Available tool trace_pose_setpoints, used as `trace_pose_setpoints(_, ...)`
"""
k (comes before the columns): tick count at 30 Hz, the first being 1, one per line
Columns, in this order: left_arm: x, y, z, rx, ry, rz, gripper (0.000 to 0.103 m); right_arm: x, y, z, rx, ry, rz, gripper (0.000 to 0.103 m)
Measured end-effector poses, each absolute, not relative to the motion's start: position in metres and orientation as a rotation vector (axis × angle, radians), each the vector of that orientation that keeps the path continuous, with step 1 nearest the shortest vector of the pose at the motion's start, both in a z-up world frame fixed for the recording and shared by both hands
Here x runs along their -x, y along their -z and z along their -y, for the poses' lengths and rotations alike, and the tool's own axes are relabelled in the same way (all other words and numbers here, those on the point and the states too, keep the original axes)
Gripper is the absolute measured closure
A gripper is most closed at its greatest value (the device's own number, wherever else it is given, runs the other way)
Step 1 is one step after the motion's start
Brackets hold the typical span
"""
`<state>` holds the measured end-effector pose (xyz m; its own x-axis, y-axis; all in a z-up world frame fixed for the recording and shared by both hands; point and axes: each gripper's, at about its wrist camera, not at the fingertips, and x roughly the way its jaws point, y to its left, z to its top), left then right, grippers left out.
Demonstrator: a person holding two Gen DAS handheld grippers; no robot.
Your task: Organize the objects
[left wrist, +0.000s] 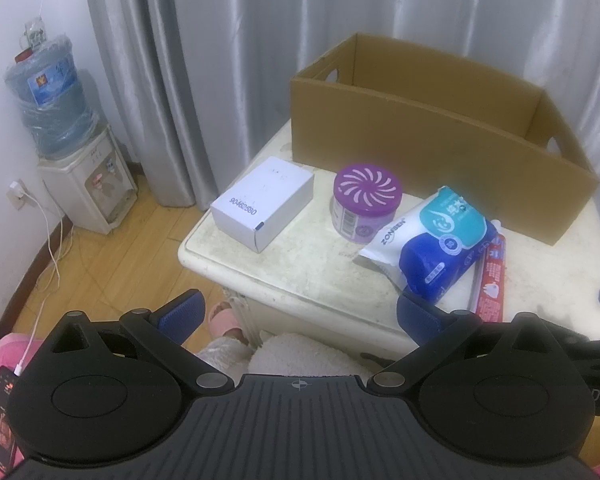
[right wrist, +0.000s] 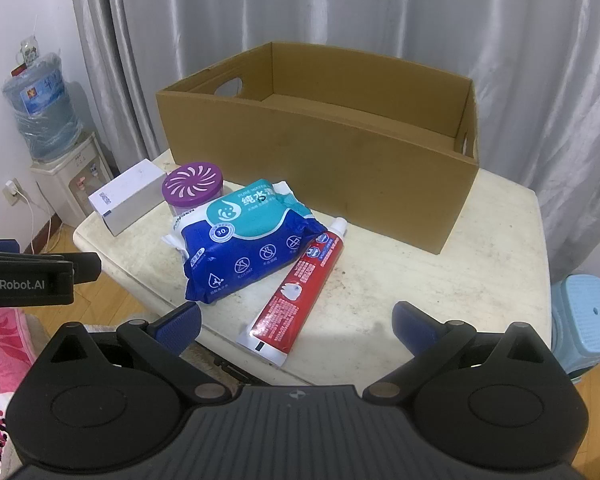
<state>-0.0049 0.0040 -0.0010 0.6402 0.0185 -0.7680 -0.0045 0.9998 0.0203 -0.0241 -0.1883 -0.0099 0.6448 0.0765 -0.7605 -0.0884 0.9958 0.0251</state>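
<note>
- While both hover off the tabletop's (right wrist: 440,280) near edge, the left gripper (left wrist: 300,316) and right gripper (right wrist: 296,320) stand spread wide, holding nothing.
- Along the far edge sits an open cardboard box (right wrist: 320,168).
- Before it, running from the left corner, lie a white box (right wrist: 126,198), a purple-lidded jar (right wrist: 192,184), a wipes pack (right wrist: 248,240) and a toothpaste tube (right wrist: 296,292).

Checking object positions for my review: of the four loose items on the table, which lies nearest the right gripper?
The red toothpaste tube: its flat end reaches the table's near edge, just ahead of the open right gripper.
</note>
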Motion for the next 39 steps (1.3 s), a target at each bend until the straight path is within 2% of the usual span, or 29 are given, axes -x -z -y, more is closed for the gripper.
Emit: trace_pose_setpoints(39, -0.018, 0.013, 0.012, -0.052, 0.005, -0.928, 0.0, -0.005, 0.011, 0.222, -0.019, -0.072, -0.827, 0.0)
